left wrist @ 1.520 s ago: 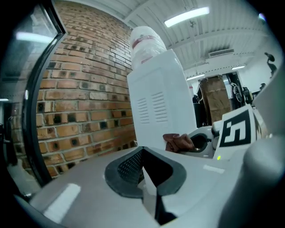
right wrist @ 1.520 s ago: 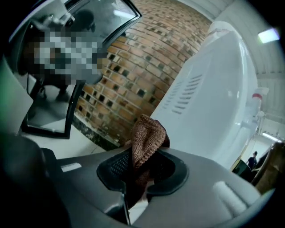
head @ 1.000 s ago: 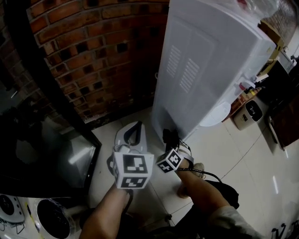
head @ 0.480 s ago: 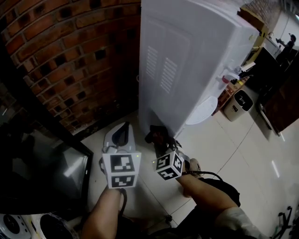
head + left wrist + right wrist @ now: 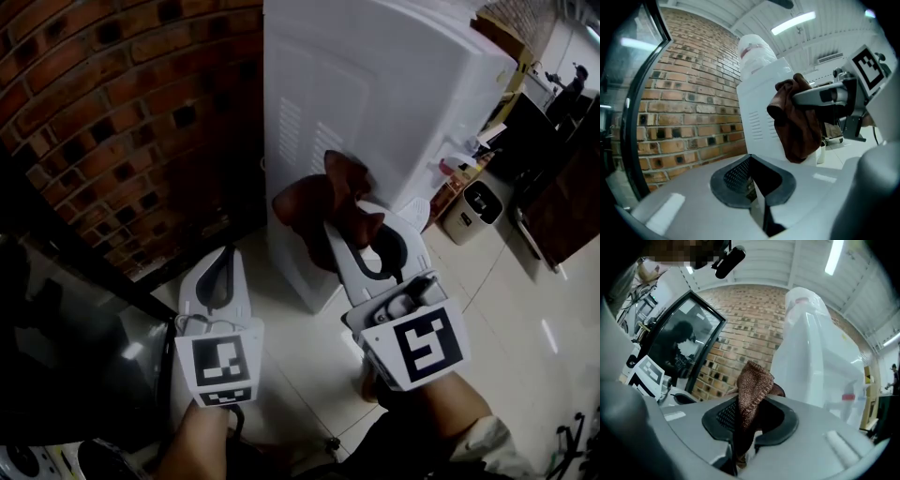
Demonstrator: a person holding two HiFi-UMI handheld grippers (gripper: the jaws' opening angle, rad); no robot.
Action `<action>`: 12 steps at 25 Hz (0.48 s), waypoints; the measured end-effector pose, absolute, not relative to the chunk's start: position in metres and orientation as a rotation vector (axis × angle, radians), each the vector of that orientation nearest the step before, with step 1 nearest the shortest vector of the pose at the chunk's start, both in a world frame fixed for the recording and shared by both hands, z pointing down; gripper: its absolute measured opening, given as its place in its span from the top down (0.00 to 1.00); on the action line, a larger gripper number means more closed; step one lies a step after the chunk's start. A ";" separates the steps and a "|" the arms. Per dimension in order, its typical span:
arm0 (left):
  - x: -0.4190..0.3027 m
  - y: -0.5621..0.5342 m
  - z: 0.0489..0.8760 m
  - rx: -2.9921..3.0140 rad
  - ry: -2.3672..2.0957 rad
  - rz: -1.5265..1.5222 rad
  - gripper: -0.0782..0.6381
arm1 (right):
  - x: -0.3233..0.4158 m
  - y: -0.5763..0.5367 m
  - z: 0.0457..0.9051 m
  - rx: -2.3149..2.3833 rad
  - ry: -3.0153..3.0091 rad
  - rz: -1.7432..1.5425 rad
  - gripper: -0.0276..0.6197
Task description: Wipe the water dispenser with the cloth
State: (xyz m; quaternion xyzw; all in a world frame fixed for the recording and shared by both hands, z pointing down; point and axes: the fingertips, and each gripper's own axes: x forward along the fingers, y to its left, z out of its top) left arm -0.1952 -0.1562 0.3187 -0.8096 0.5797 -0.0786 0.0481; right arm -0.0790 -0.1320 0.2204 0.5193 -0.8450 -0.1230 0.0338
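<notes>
The water dispenser point(image 5: 375, 94) is a tall white cabinet standing on the pale tiled floor point(image 5: 478, 309), its back close to the brick wall point(image 5: 112, 112). Its side panel carries 2 columns of vent slots point(image 5: 300, 141), and in the left gripper view a pale bottle point(image 5: 757, 49) sits upside down on top.

The cloth point(image 5: 323, 202), brown and crumpled, is held up in front of that side panel, about level with the lower vent slots. From where I stand I cannot tell whether it actually presses on the panel or hangs just off it.

The right gripper point(image 5: 349, 230) has the cloth: the right gripper view shows its 2 jaws clamped on a fold of the woven fabric, which bunches up above them and trails down through the gap. The gripper is raised and points roughly level at the dispenser.

The left gripper point(image 5: 223, 261) sits lower and to the left, well clear of the cloth, aimed at the dispenser's bottom corner by the wall. Its jaws are drawn together with only a thin dark slit between them, and nothing is in it.

Further left a dark glass-fronted cabinet point(image 5: 75, 319) stands against the bricks.
</notes>
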 end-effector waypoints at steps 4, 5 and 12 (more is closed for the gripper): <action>-0.203 -0.152 0.306 -2.429 1.815 -0.209 0.89 | -0.078 -0.140 0.203 1.605 -2.638 -0.412 0.82; -0.205 -0.151 0.304 -2.421 1.838 -0.197 0.89 | -0.081 -0.143 0.201 1.592 -2.654 -0.419 0.82; -0.207 -0.151 0.283 -2.344 1.886 -0.159 0.89 | -0.110 -0.141 0.201 1.423 -2.753 -0.500 0.82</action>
